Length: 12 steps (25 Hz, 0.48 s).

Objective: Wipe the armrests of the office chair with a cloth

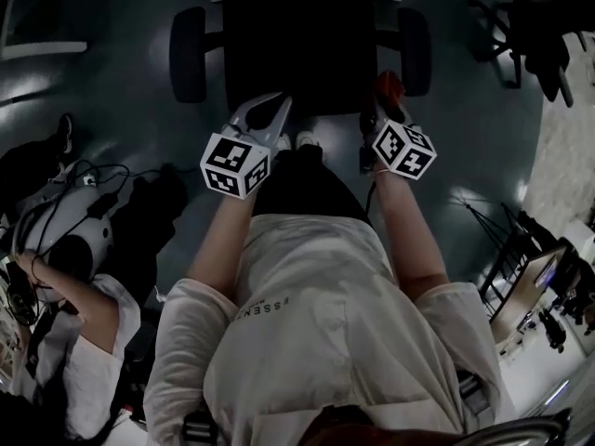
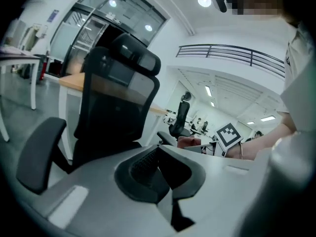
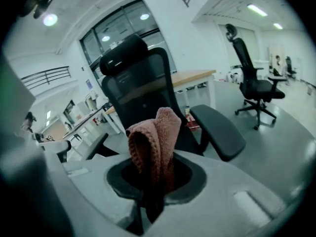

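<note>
Office chair [image 1: 297, 35] stood directly in front of the person, with its seat front turned toward them and its backrest [image 3: 140, 83] on the far side. Both armrests lay with their long axes running front to back, parallel to each other, one on either side of the seat. As the person faced the chair, these were the left-hand armrest [image 1: 189, 54] and the right-hand armrest [image 1: 414, 49]. Each pad sat level, and neither gripper touched either one.

Cloth [image 3: 155, 142], pinkish-red and knitted, was held short of the chair, near the front end of the right-hand armrest. It stood folded over on itself with its long axis in line with the jaws, the rounded fold pointing toward the backrest.

Right gripper [image 3: 153, 181] was pinched on the lower end of the cloth, its jaws parted only by the thickness of the fabric. It was held off the chair's front edge, on the right-hand side.

Left gripper [image 2: 160, 166] had its jaws pressed together with nothing between them. It was held off the chair's front edge on the left-hand side, aimed at the backrest and clear of the chair.

A counter [image 3: 195, 77] stood behind the chair, and a second office chair [image 3: 254, 83] stood well apart to its right
</note>
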Each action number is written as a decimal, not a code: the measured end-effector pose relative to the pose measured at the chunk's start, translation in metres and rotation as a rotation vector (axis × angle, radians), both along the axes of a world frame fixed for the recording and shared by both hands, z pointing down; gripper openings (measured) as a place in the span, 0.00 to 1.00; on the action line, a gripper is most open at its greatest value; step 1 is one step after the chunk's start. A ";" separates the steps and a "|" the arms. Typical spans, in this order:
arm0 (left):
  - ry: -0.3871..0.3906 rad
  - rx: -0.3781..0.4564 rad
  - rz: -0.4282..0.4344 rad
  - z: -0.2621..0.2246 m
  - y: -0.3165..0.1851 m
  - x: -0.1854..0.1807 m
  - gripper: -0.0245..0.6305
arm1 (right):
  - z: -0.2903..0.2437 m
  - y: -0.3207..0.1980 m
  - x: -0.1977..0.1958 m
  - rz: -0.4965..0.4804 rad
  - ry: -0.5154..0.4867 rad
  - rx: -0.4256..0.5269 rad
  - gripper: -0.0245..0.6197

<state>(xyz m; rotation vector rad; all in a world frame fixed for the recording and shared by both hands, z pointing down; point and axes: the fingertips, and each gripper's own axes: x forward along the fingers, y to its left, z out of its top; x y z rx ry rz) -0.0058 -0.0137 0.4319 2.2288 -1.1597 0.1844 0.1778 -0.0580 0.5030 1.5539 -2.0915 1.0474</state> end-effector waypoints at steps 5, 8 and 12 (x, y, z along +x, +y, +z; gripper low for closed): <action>-0.038 0.065 -0.219 -0.034 0.004 -0.076 0.06 | -0.027 -0.027 -0.068 -0.190 -0.029 0.045 0.11; -0.055 0.066 -0.331 -0.045 0.017 -0.125 0.06 | -0.041 -0.042 -0.115 -0.287 -0.030 0.067 0.11; -0.075 0.070 -0.416 -0.048 0.031 -0.180 0.06 | -0.051 -0.058 -0.182 -0.406 -0.026 0.099 0.11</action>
